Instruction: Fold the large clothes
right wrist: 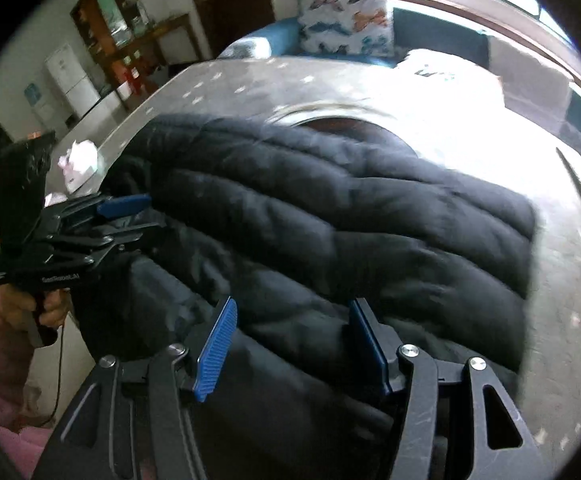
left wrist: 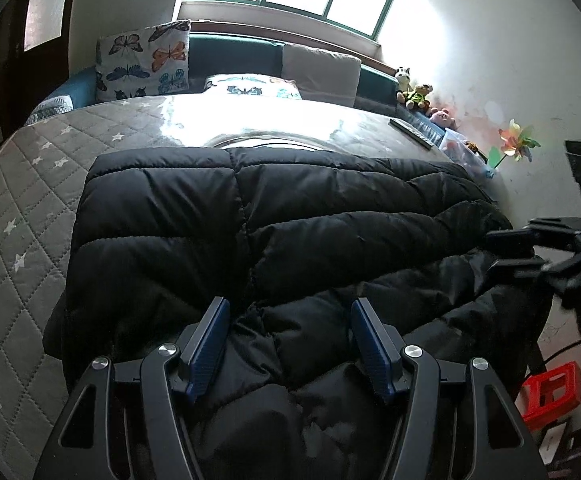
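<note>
A large black puffer jacket [left wrist: 250, 232] lies spread on a grey quilted table cover with white stars [left wrist: 22, 208]; it also fills the right wrist view [right wrist: 350, 220]. My left gripper [left wrist: 288, 312] is open, its blue pads apart just above the jacket's near bunched edge. It shows from the side in the right wrist view [right wrist: 138, 212], at the jacket's left edge. My right gripper [right wrist: 290, 316] is open over the jacket's near edge. It appears in the left wrist view [left wrist: 510, 252] at the jacket's right corner, jaws apart.
Butterfly cushions [left wrist: 142, 60] and a beige cushion [left wrist: 322, 72] stand on the bench under the window. Plush toys [left wrist: 418, 96] and a pinwheel [left wrist: 514, 144] sit by the right wall. A red stool [left wrist: 550, 396] is on the floor. Crumpled tissue [right wrist: 78, 160] lies near the table's left edge.
</note>
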